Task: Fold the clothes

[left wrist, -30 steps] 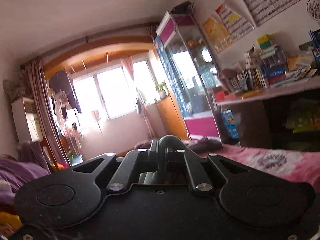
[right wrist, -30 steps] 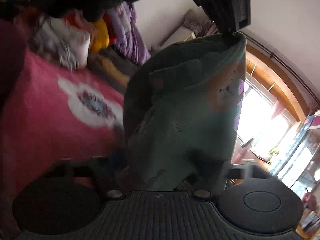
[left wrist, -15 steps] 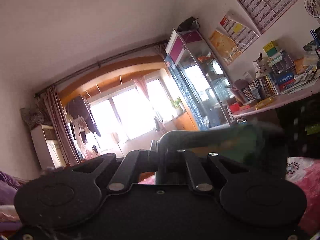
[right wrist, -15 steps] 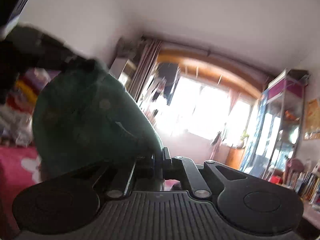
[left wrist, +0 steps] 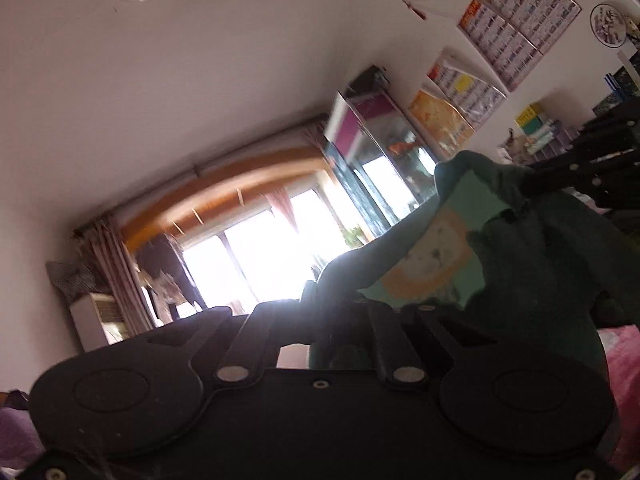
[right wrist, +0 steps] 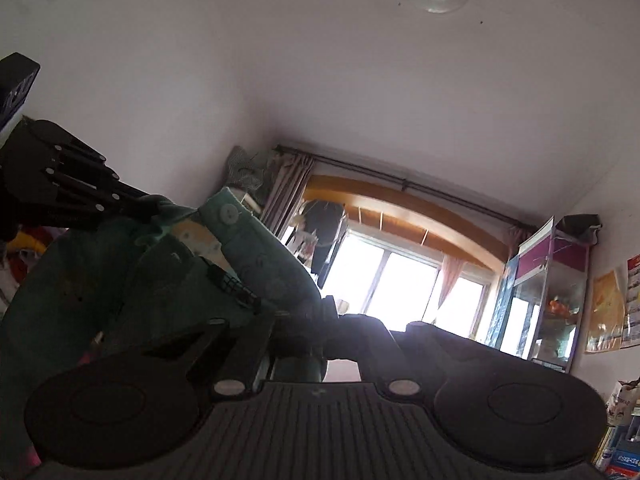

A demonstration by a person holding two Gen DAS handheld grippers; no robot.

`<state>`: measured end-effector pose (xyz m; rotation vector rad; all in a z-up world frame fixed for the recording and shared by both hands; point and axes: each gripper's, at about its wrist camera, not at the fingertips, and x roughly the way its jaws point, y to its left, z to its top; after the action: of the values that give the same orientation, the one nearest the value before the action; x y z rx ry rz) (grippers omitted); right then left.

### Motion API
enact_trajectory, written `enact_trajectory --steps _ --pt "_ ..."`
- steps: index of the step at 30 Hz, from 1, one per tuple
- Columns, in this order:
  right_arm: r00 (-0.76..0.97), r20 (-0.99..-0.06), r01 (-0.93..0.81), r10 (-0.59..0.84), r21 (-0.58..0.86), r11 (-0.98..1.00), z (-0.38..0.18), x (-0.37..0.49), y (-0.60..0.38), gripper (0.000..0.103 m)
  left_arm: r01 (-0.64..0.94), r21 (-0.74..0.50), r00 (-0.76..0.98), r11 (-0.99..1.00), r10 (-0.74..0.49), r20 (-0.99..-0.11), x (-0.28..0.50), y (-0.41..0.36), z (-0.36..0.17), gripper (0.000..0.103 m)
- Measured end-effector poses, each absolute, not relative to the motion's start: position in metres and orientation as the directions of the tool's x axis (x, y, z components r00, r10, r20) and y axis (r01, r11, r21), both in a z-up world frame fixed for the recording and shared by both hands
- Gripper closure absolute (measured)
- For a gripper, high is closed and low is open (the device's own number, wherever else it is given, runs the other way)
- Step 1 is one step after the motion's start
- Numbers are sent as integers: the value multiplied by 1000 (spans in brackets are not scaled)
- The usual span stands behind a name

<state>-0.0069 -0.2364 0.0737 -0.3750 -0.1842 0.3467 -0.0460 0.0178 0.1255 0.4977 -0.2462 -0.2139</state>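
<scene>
A dark green garment (left wrist: pixel 532 264) with a mint panel and an orange round print hangs in the air between both grippers. My left gripper (left wrist: pixel 322 290) is shut on one edge of the cloth, which runs up and to the right. There my right gripper (left wrist: pixel 532 194) pinches another part of it. In the right wrist view the garment (right wrist: pixel 160 280), with a snap button on its band, stretches left from my right gripper (right wrist: pixel 320 312), which is shut on it. It ends at my left gripper (right wrist: pixel 150 204). The lower part of the garment is hidden behind the gripper bodies.
Both cameras tilt up at the ceiling and a bright window (left wrist: pixel 260 264). A pink bedspread (left wrist: pixel 624 360) lies low on the right. A glass cabinet (right wrist: pixel 548 288) and a cluttered shelf (left wrist: pixel 536 128) stand along the wall. Piled clothes (right wrist: pixel 24 244) sit at the far left.
Both grippers have swung upward with the green garment, which now spreads between them. The views have turned from the bed toward the ceiling.
</scene>
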Motion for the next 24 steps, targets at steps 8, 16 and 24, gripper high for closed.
enact_trajectory --steps 8,16,24 --pt "923 -23 -367 385 -360 858 51 42 -246 99 229 484 969 844 -244 -33 31 15 73 100" --pt "925 -140 -381 354 -300 875 15 149 -243 99 255 488 966 835 -203 -158 141 11 9 100" --pt "926 -242 -355 290 -294 888 -23 266 -231 101 311 460 940 832 -197 -280 250 9 -34 100"
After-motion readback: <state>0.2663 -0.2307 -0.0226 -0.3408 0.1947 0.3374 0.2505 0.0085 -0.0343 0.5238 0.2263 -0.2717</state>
